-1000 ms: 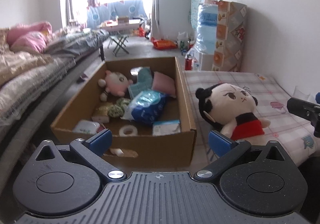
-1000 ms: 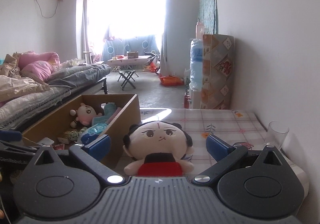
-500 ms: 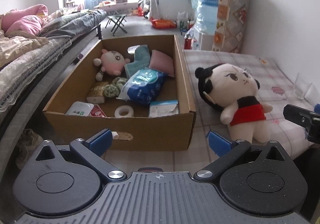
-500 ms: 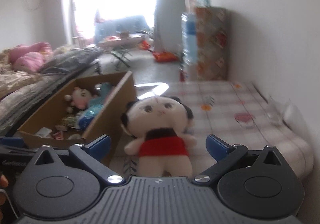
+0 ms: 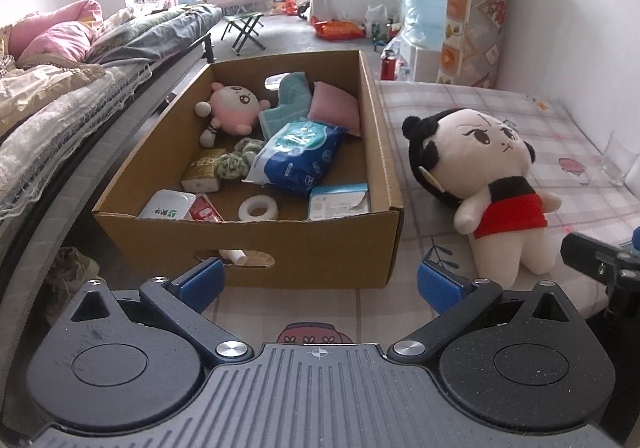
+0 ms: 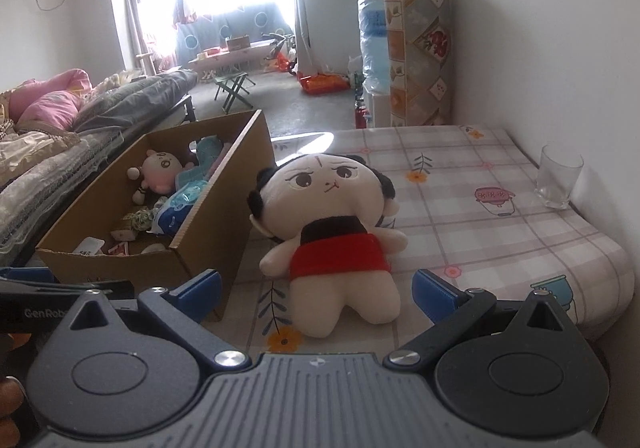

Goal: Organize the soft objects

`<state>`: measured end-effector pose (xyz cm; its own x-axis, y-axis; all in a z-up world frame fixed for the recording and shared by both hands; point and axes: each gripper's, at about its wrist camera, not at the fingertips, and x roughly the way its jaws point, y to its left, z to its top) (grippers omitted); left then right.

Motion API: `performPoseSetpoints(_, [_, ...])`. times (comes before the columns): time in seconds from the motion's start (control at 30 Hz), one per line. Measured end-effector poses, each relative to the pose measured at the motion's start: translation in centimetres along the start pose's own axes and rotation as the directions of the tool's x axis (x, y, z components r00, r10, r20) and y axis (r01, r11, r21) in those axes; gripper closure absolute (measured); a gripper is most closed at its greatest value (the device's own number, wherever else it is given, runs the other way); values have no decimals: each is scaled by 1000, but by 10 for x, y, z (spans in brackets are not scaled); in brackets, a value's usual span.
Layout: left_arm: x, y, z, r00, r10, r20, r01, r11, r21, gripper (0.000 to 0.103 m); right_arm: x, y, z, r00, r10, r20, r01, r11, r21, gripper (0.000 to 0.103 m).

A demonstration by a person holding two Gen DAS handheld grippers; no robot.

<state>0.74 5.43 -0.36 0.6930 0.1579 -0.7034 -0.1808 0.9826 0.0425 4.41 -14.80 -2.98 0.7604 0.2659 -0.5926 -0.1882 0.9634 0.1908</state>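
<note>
The only writing that reads clearly is "GenRob", cut off by the frame edge, white on the black body of the left hand-held gripper (image 5: 318,284) where it shows at the left edge of the right wrist view; print on the packets in the box (image 5: 384,152) is too small to read. The box, open-topped cardboard, is the landmark: it stands on a counter (image 6: 480,232) covered by a checked cloth with flower and pot prints. Inside the box lie a pink doll (image 5: 234,108) at the far end, a teal cloth (image 5: 290,100) and a pink cushion (image 5: 334,108) beside it, a blue pack (image 5: 296,152) in the middle, and a tape roll (image 5: 256,207) near the front wall. The doll (image 6: 334,232) in red, with black hair buns, sits on the cloth just right of the box, leaning back and close to the box's right wall; whether it touches is unclear. A glass (image 6: 558,182) stands well right of the box, by the wall. A bed (image 5: 60,96) with pink pillows runs along left of the box. The left gripper's blue fingers stand wide apart before the box front, holding nothing. The right hand-held gripper (image 6: 316,292) is likewise spread, the doll's legs between its fingers but untouched.
</note>
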Motion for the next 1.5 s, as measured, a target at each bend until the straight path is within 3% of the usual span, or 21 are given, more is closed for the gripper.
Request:
performPoseSetpoints(0.57, [-2, 6, -1, 999, 25, -39, -26, 1000, -5, 0, 1, 6, 3, 1000, -3, -22, 3, 1000, -24, 0])
performPoseSetpoints(1.5, [-1, 13, 3, 998, 44, -36, -46, 998, -38, 0, -3, 13, 5, 1000, -2, -4, 2, 999, -34, 0])
